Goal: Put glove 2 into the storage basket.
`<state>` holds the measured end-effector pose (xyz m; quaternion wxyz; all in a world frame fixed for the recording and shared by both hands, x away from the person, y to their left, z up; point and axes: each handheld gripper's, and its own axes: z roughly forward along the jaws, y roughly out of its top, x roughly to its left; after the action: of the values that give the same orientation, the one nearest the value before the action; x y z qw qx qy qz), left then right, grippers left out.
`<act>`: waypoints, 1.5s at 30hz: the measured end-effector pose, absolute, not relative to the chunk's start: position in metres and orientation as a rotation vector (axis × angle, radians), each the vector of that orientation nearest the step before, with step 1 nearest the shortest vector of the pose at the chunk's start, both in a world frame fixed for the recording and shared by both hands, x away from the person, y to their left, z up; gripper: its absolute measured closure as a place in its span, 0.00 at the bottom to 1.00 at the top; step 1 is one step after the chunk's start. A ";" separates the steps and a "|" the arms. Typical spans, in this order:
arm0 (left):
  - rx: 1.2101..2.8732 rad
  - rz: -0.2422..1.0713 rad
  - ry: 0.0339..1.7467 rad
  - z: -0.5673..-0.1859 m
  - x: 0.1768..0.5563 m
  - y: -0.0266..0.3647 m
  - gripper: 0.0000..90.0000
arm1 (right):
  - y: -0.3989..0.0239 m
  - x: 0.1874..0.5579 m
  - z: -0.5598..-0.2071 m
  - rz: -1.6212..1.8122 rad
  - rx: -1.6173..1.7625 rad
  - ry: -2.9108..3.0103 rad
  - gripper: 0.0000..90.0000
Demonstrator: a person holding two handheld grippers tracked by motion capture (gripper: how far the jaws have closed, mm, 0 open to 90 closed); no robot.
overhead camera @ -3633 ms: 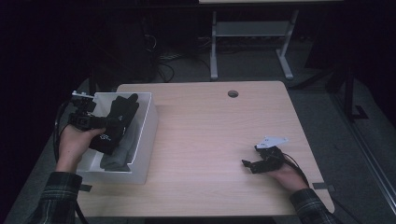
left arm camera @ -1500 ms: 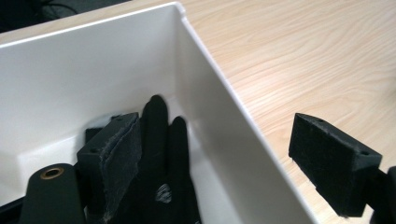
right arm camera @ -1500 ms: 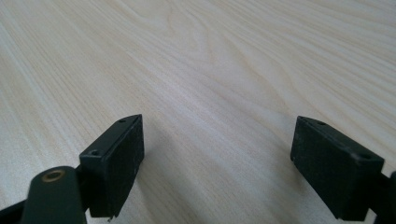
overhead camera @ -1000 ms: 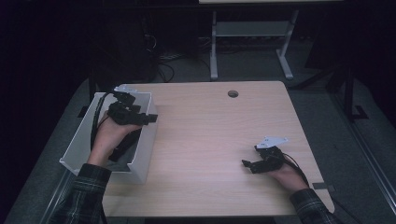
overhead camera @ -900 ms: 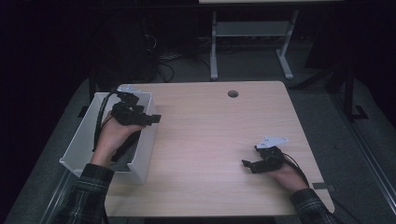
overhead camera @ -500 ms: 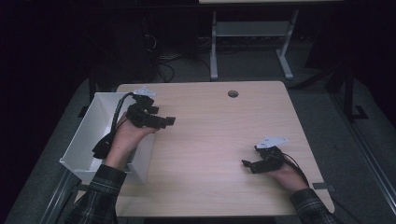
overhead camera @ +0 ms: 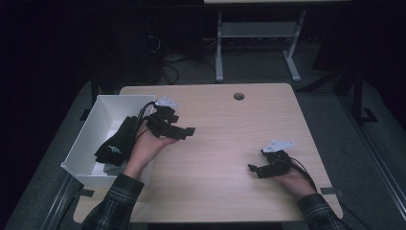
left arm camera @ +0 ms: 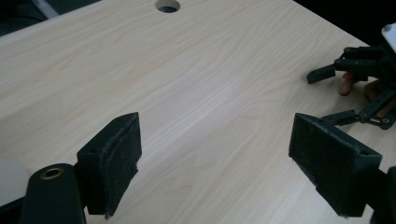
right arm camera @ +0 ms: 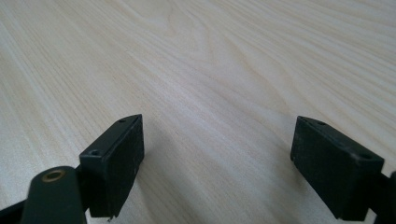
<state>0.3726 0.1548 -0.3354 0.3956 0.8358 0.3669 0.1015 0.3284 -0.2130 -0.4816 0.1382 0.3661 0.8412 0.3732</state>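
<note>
A white bin (overhead camera: 82,143) sits at the table's left edge with a black folded cloth (overhead camera: 115,146) lying inside it. My left gripper (overhead camera: 179,125) hovers just right of the bin over bare wood and is open. In the left gripper view its jaws (left arm camera: 217,154) stand wide apart with nothing between them. My right gripper (overhead camera: 258,162) rests low on the table near the front right, also open. In the right gripper view it (right arm camera: 219,149) spans only wood grain.
The light wooden table (overhead camera: 225,143) has a round cable hole (overhead camera: 238,96) near its far edge, also in the left gripper view (left arm camera: 167,4). The right gripper (left arm camera: 369,79) appears far off in that view. Beyond the table a desk frame (overhead camera: 253,43) stands on dark floor.
My left gripper has left the bin and moved right over the table. The black cloth stays in the bin. The right gripper has not moved.
</note>
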 end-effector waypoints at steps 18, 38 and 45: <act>2.181 0.211 0.859 -0.386 0.356 0.117 0.18 | -0.213 0.328 -0.482 1.080 1.056 2.434 0.19; 2.232 0.221 0.763 -0.435 0.346 0.099 0.18 | -0.213 0.328 -0.482 1.080 1.057 2.435 0.19; 2.241 0.218 0.761 -0.454 0.344 0.096 0.18 | -0.213 0.328 -0.482 1.080 1.057 2.435 0.19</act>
<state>0.3438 0.0963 -0.4536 0.3732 0.8748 0.2971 0.0849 0.3284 -0.2130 -0.4816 0.1375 0.3653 0.8417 0.3731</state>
